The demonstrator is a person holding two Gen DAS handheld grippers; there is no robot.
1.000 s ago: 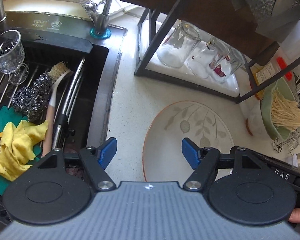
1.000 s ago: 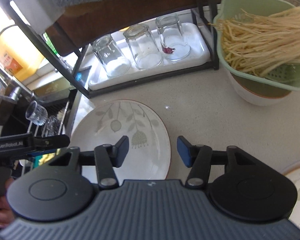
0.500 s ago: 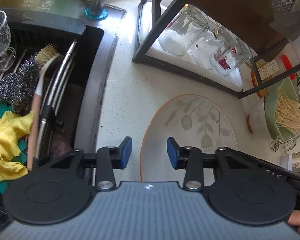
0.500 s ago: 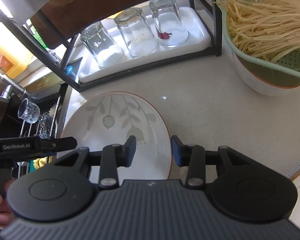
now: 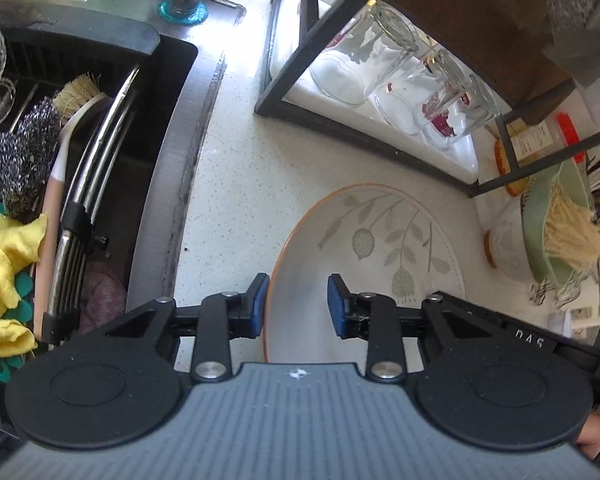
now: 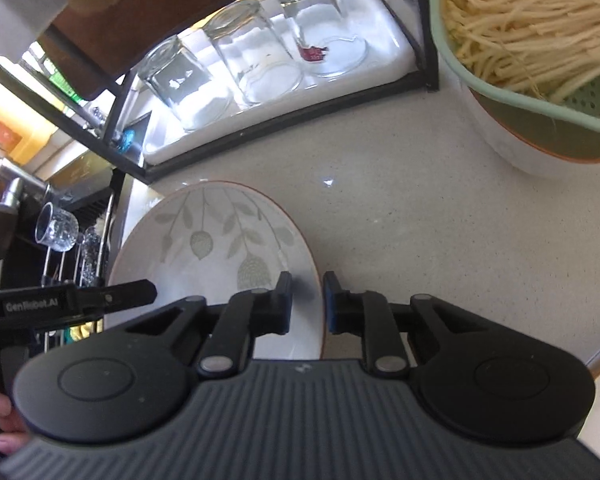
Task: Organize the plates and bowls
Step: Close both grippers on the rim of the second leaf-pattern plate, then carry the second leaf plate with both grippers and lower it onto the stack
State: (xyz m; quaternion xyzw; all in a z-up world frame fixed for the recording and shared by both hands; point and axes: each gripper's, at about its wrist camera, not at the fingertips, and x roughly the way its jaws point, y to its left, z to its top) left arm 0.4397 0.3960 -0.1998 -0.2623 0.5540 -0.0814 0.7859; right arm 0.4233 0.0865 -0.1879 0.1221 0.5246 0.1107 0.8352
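A pale plate with a leaf pattern and an orange rim lies flat on the speckled counter, also seen in the right wrist view as the plate. My left gripper straddles its left rim, one blue pad outside and one over the plate; the jaws are closing with a clear gap. My right gripper straddles the right rim, jaws closing and nearly on it, a strip of plate still showing between the pads. A white bowl stands at the right under a green colander of pale strands.
A black wire rack behind the plate holds a white tray with three upturned glasses. On the left the dark sink holds a brush, steel wool, a yellow cloth and a stemmed glass.
Both grippers have sunk toward the plate and narrowed their jaws, from wide apart to close around its opposite rims. The plate has not shifted.
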